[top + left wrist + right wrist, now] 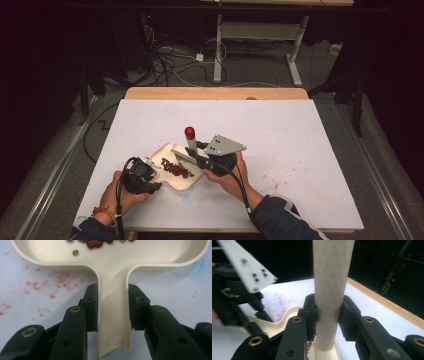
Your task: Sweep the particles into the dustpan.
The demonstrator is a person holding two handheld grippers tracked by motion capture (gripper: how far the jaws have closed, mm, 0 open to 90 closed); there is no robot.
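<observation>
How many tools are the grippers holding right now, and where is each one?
2. The cream dustpan lies on the table, its handle clamped by the left gripper. The grey brush handle stands upright over the pan's right side, clamped by the right gripper.

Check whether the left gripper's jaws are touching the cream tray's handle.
Touching: in the left gripper view, the left gripper has both pads pressed against the sides of the tray handle.

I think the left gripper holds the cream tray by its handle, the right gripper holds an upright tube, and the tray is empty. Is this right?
One thing is wrong: the tray is not empty. The left gripper view shows red beans lying in it. The rest stands: the left gripper clamps the handle, and the right gripper clamps the upright tube.
</observation>
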